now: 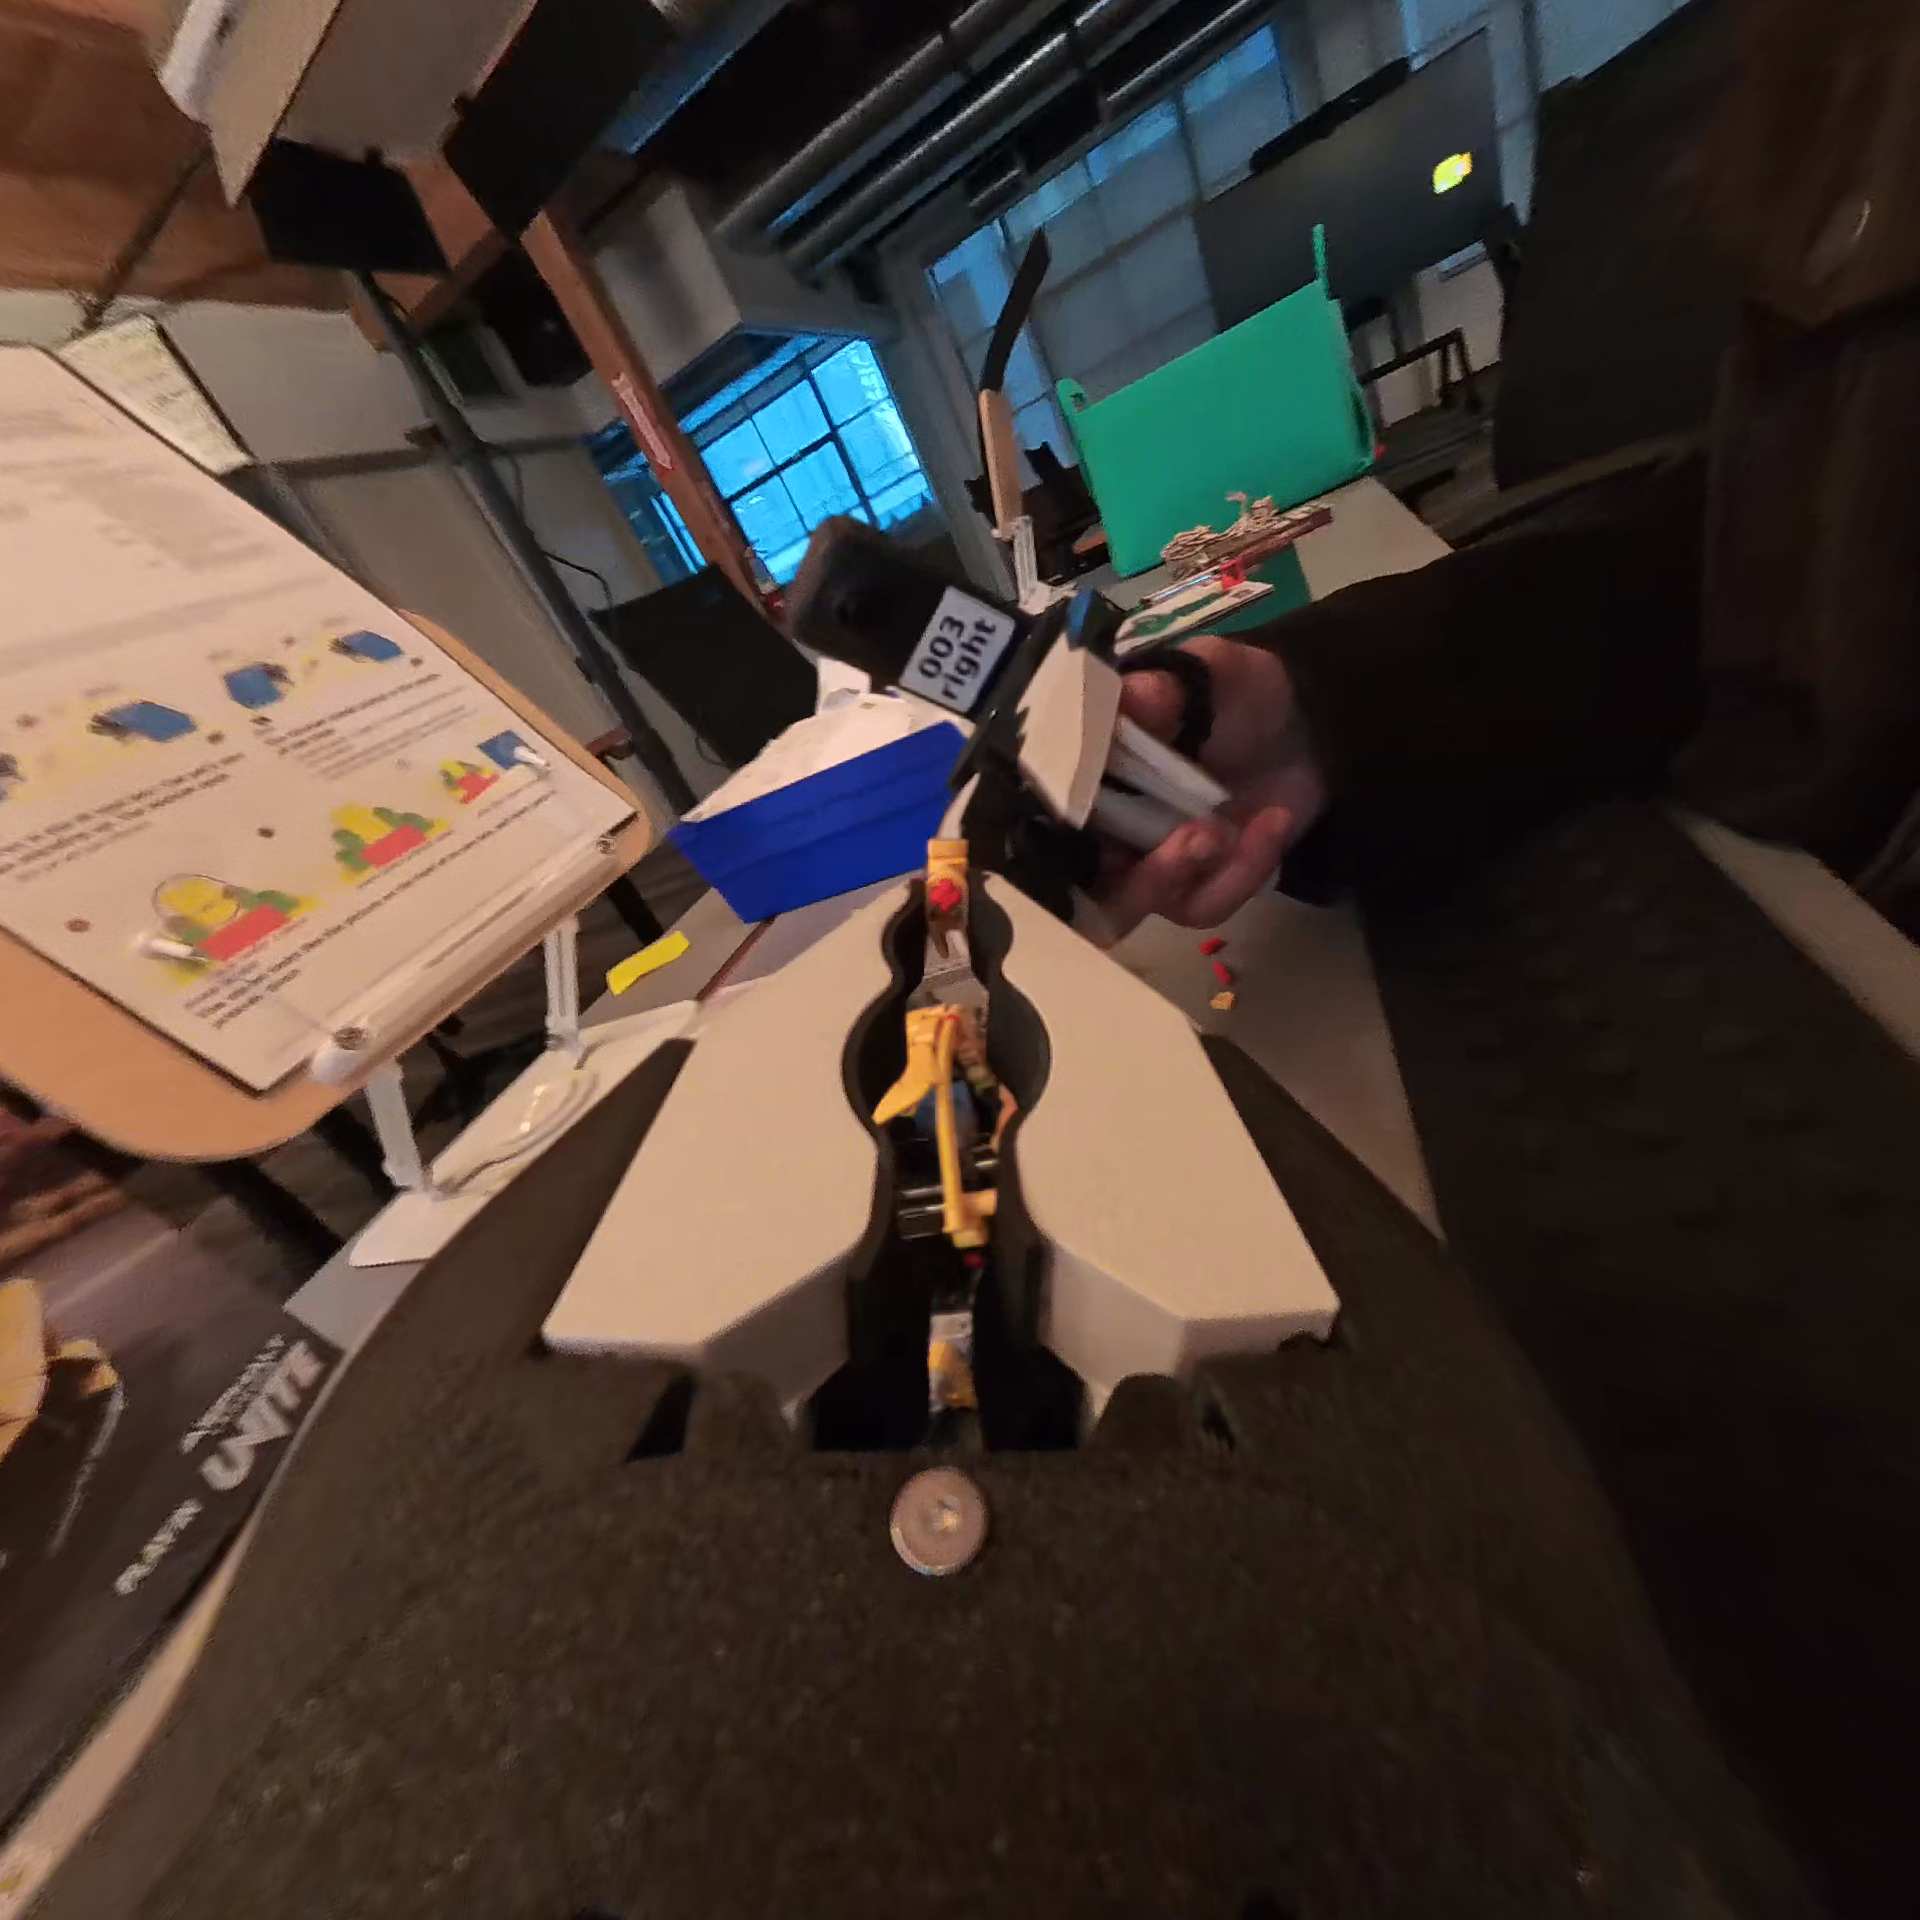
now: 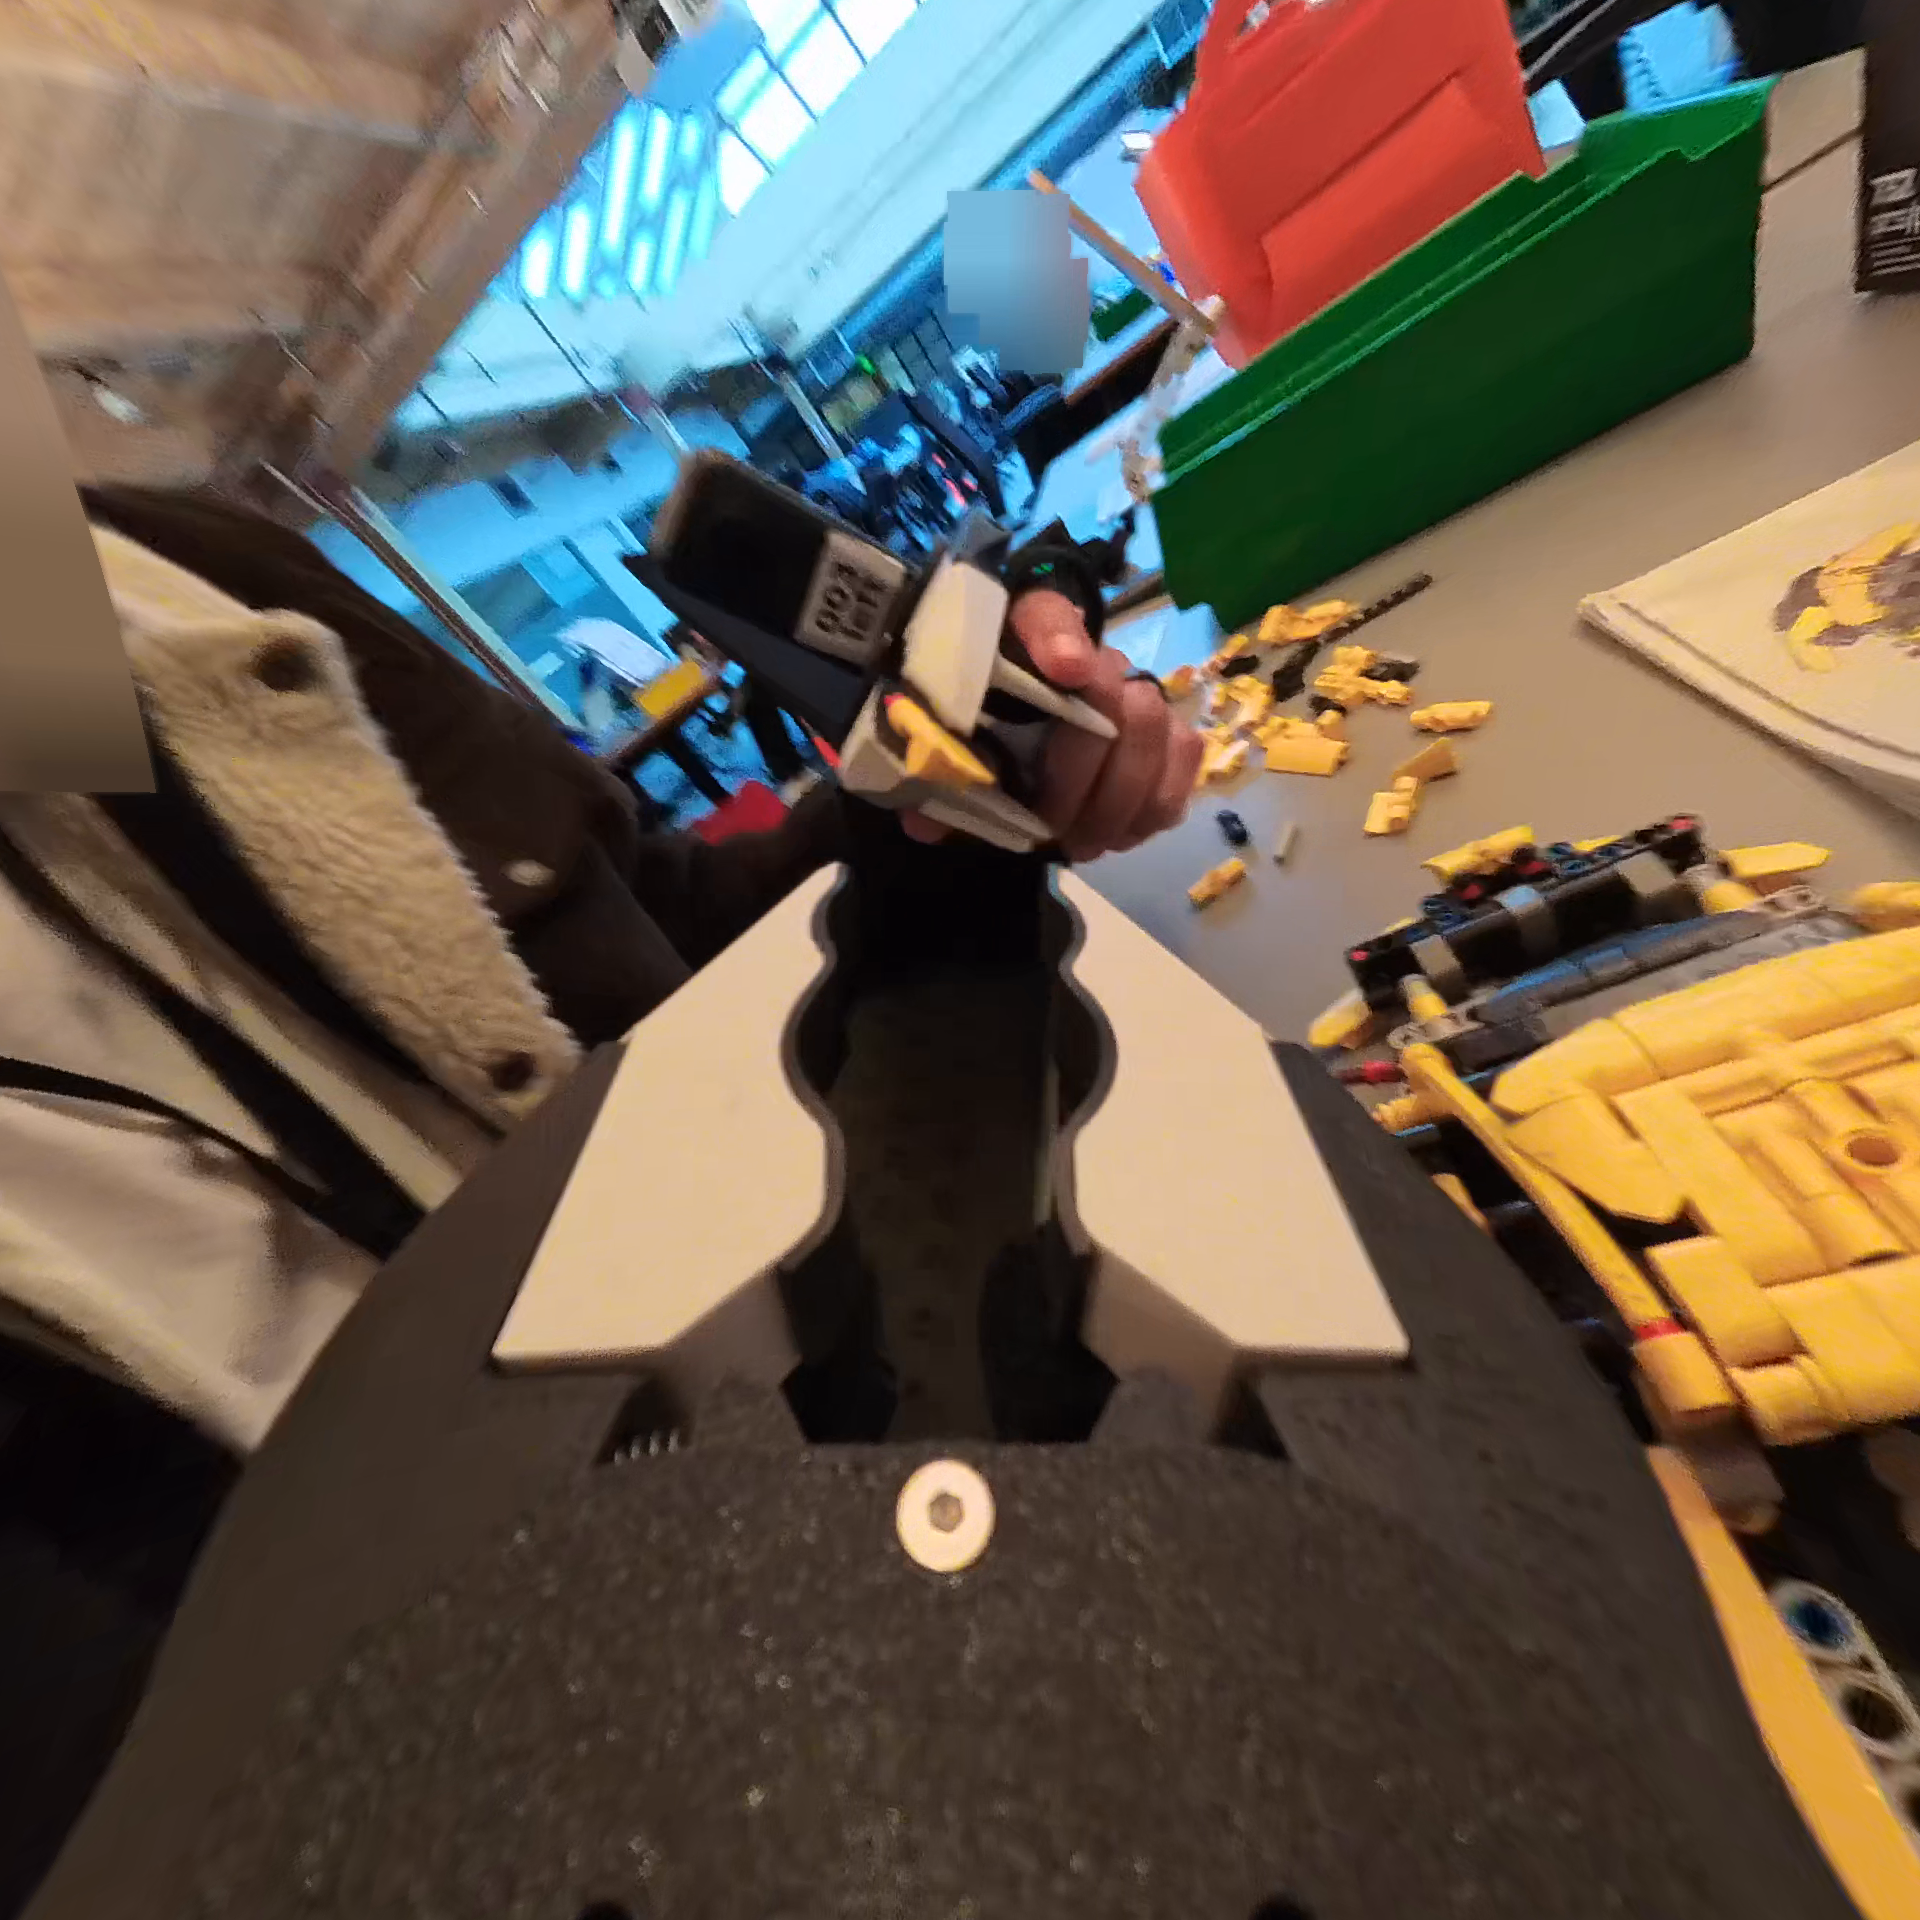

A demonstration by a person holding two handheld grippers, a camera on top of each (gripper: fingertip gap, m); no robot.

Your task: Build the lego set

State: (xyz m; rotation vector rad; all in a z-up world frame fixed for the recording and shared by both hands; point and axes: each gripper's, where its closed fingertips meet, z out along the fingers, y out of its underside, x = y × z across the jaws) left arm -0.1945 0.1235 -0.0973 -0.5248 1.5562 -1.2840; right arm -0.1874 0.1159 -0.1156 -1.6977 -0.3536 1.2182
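My left gripper [image 1: 948,904] is shut on a small yellow lego sub-assembly [image 1: 940,1081] with a red pin at its far end; the piece runs along the gap between the fingers and pokes out past the tips. It also shows in the right wrist view [image 2: 945,764], held in the left gripper [image 2: 914,732]. My right gripper [image 2: 951,894] is open and empty, and is raised facing the left one. In the left wrist view the right gripper [image 1: 1003,800] is just beyond the held piece's tip. A large, partly built yellow lego model [image 2: 1714,1143] lies on the table to the right.
Loose yellow pieces [image 2: 1320,707] lie scattered beyond the model, with a green bin [image 2: 1455,416], an orange bin [image 2: 1340,156] and a booklet [image 2: 1766,644] behind. An instruction board on a stand [image 1: 260,748] and a blue bin [image 1: 831,821] are at the left. A person sits close. My left and right fingertips are right by each other.
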